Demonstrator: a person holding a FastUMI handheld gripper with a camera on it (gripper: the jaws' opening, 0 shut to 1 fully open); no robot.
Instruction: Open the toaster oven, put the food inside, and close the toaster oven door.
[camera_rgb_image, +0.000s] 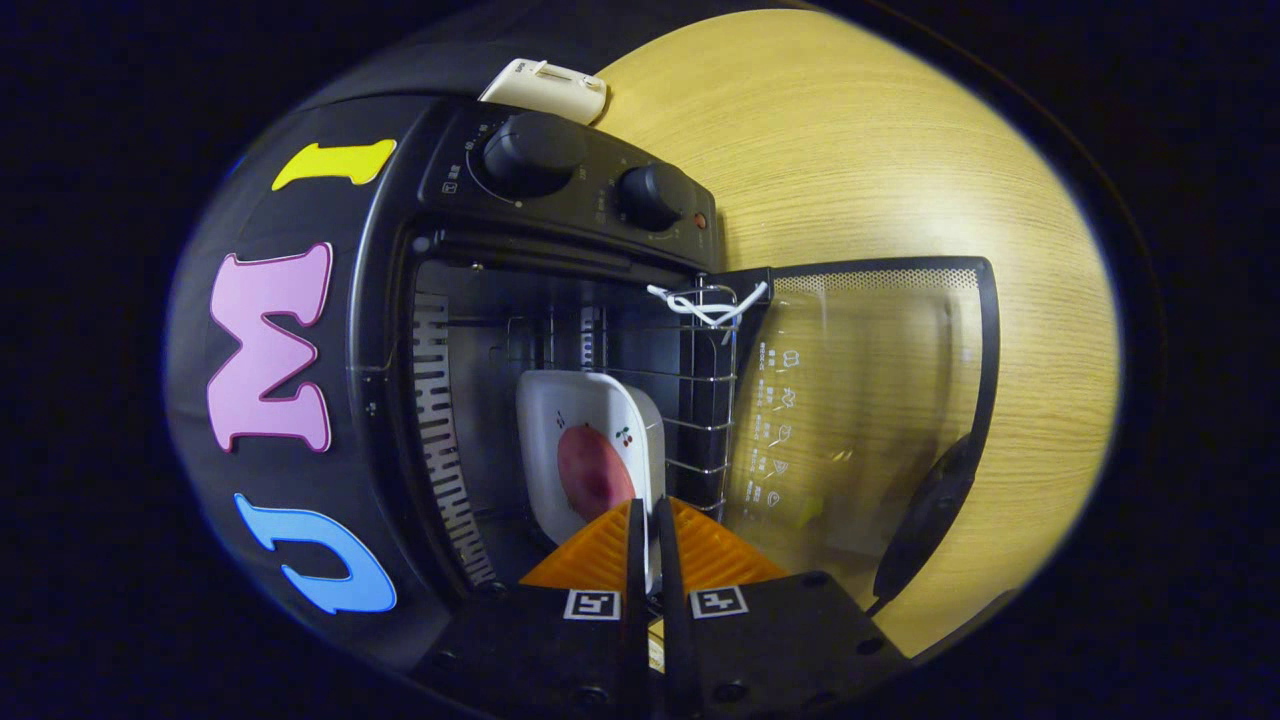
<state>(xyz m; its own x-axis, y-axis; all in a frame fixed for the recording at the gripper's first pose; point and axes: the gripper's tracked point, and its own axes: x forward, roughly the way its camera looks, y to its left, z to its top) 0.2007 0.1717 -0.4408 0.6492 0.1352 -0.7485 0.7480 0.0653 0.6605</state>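
Table (880, 150): a pale wood-grain top is being occupied by the oven (560, 330), whose glass door (860, 400) is being held wide open beside the cavity, with two knobs (530, 152) being shown on its control panel. Dish (585, 455): a white dish carrying a reddish piece of food (592, 475) is being supported on the wire rack (700, 400) inside the cavity. Gripper (648, 530): its fingers are being pressed nearly together on the dish's near rim.
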